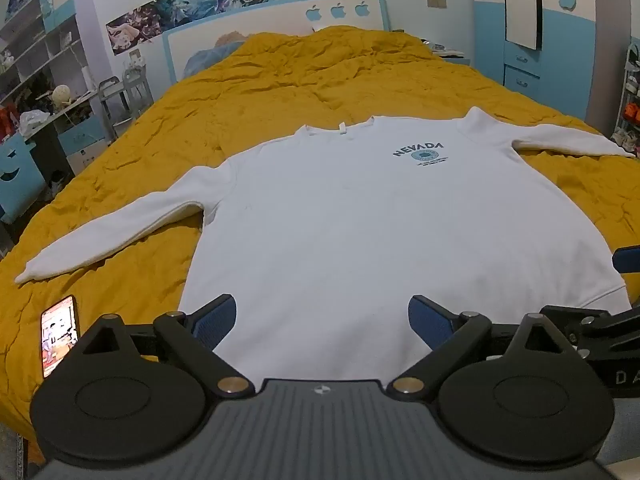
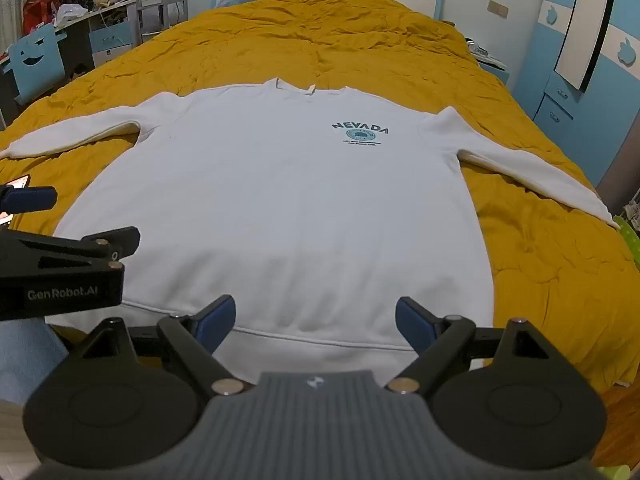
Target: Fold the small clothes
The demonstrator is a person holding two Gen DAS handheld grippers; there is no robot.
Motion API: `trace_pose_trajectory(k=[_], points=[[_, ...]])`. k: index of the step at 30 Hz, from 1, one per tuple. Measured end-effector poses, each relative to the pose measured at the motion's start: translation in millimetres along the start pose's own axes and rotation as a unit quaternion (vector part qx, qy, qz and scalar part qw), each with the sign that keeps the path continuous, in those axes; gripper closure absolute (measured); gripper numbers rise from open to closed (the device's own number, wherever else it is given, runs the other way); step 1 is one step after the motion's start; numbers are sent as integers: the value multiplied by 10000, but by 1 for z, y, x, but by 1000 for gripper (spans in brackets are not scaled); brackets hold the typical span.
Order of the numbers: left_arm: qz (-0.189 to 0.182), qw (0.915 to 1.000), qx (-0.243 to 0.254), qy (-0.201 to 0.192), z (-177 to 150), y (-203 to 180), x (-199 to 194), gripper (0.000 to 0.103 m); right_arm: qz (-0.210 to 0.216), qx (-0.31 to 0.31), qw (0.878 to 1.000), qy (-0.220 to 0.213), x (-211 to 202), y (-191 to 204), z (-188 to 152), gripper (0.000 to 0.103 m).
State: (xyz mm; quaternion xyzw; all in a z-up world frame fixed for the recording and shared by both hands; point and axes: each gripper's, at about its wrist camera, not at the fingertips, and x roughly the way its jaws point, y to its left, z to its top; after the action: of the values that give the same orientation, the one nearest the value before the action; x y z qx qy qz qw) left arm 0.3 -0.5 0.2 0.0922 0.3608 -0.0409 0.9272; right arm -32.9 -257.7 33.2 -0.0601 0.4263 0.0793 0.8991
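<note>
While nothing has been folded yet, my left wrist view shows the white sweatshirt (image 1: pixel 360 220) lying flat and face up on the yellow bedspread (image 1: pixel 280 80), collar at twelve o'clock, hem at six, its left sleeve (image 1: pixel 108 232) trailing out toward eight o'clock. My left gripper (image 1: pixel 322 322) hovers over the hem, jaws spread wide and holding nothing. A phone (image 1: pixel 59 334) lies on the cover at about eight o'clock, just beside my tool.

In the right wrist view, my right gripper (image 2: pixel 316 326) hangs above the hem band at six o'clock, likewise wide apart and empty, with the right sleeve (image 2: pixel 528 172) stretched toward three o'clock. The other gripper's fingers poke in at nine o'clock.

I judge this to be the start: the garment is spread and ready. Next, I'd say, each tool must drop onto fabric and pinch a sleeve or side edge to bring it across the body.
</note>
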Motion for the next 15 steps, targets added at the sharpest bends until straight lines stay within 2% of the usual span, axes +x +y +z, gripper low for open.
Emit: trace_pose_trajectory(k=[15], points=[[-6,10000,13,-34,-4,4,3,0,-10,21,10000,14,0,2,-1,20]])
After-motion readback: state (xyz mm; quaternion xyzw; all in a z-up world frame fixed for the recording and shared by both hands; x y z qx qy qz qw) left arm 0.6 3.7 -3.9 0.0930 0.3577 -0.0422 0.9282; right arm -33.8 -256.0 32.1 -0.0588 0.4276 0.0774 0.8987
